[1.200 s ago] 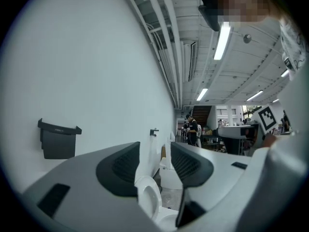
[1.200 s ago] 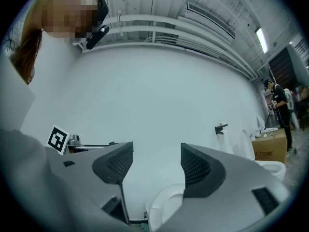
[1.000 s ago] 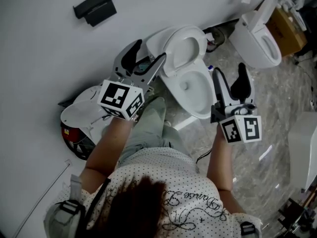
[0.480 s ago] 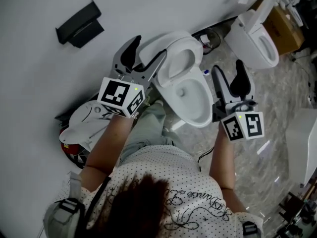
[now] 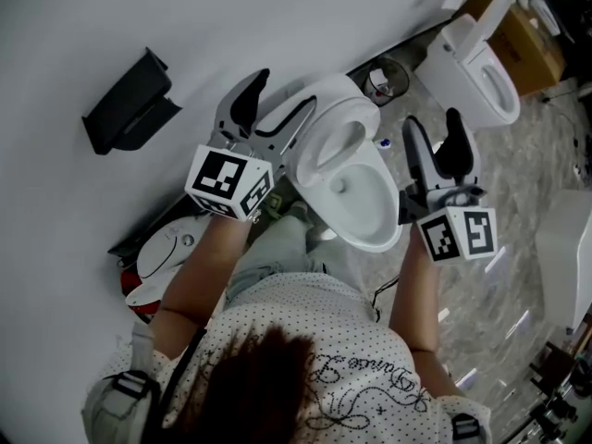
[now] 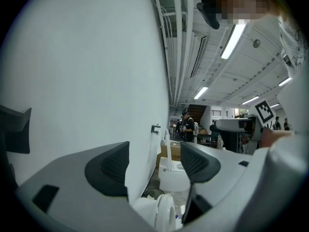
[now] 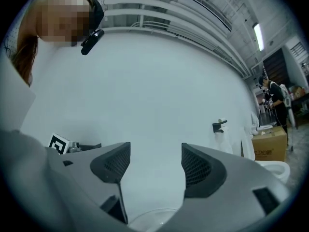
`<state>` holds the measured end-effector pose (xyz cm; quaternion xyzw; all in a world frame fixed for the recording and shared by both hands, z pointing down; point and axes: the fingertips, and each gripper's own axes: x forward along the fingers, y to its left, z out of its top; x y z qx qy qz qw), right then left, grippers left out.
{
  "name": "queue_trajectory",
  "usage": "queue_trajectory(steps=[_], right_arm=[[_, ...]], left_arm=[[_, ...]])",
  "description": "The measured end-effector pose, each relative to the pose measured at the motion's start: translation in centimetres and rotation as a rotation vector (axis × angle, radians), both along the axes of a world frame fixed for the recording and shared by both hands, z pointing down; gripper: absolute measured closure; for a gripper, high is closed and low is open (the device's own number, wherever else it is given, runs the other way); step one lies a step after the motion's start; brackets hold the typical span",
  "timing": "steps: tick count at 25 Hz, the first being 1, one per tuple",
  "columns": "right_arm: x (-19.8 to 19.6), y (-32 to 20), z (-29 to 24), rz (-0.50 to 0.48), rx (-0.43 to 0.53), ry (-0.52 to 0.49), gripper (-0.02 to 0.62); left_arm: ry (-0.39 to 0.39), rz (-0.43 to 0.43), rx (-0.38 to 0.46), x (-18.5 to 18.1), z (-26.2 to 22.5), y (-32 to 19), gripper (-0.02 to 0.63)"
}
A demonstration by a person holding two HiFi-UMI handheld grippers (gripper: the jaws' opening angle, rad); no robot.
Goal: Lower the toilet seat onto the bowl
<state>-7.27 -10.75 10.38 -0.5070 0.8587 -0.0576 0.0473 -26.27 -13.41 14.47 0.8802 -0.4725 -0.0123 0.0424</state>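
Big white wall (image 5: 231,26) sits tight behind the toilet bowl (image 5: 365,213), so there's no slack back there. The marble floor (image 5: 518,183) on the right is roomier. The toilet seat (image 5: 324,118) is tipped up at the bowl's wall end. The left gripper (image 5: 276,102) is right at the seat's edge, jaws spread and empty; can't tell if it's touching. The right gripper (image 5: 433,129) hangs beside the bowl, also spread and empty.

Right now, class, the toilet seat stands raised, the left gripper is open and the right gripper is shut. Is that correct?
Not quite. The right gripper is open, not shut: the right gripper view shows its jaws apart with only the bare wall between them. The rest holds: the toilet seat stands raised and the left gripper is open.
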Motion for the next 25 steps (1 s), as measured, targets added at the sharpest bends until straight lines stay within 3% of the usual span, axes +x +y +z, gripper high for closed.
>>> queue_trajectory(steps=[9,25], right_arm=[[-1.5,-3.1,2.3,-0.013,-0.067,0.02,0.261],[-4.3,-7.9,8.7,-0.163,-0.172,0.092,0.289]], left_arm=[[0.011,-0.014,-0.041,-1.5,1.8,-3.5,0.291],[0.037,-0.108,-0.082,-2.8,5.3,-5.3,0.291]])
